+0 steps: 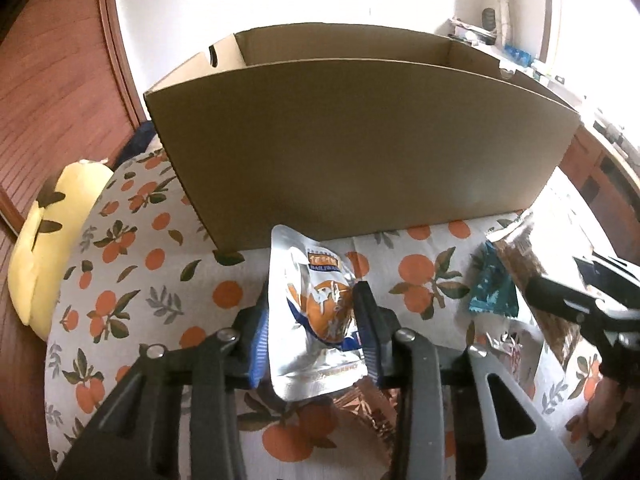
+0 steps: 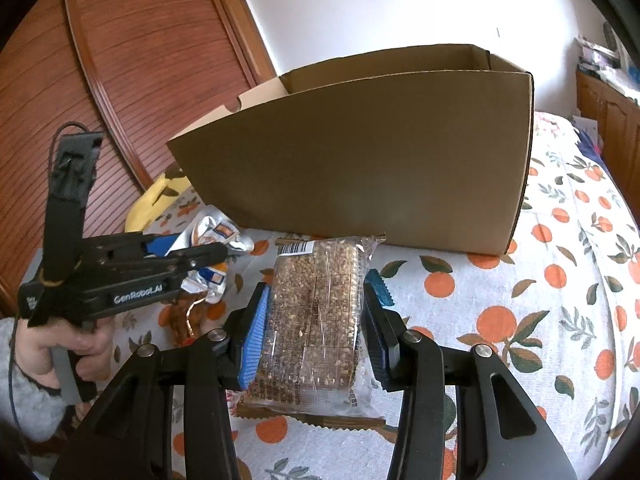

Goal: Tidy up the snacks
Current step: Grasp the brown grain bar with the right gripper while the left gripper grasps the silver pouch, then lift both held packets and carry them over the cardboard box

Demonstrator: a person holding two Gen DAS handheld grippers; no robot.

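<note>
Both grippers hold snacks before an open cardboard box [image 1: 360, 152] that stands toward the far edge of an orange-print bedspread [image 2: 540, 280]; the left gripper [image 1: 312, 320] pinches a crumpled silver pouch [image 1: 316, 312] at its middle, the right gripper [image 2: 316, 320] clamps a clear-wrapped grain bar [image 2: 316, 312] by its long sides, and both packets sit just short of the box's near wall. The risks, as judged here: the slick foil could slide from the blue pads as it is lifted over the tall wall; the brittle bar could crack under the squeeze; either packet could catch the rim. A teal packet [image 1: 494, 292] and a copper-coloured wrapper [image 1: 372, 404] wait on the cloth, as does a yellow cushion [image 1: 52, 240] at its left edge. Readable writing is scant: "GenRobot.AI" on the left gripper's body; a barcode on the bar; the pouch's orange-and-blue label is too creased to read.
</note>
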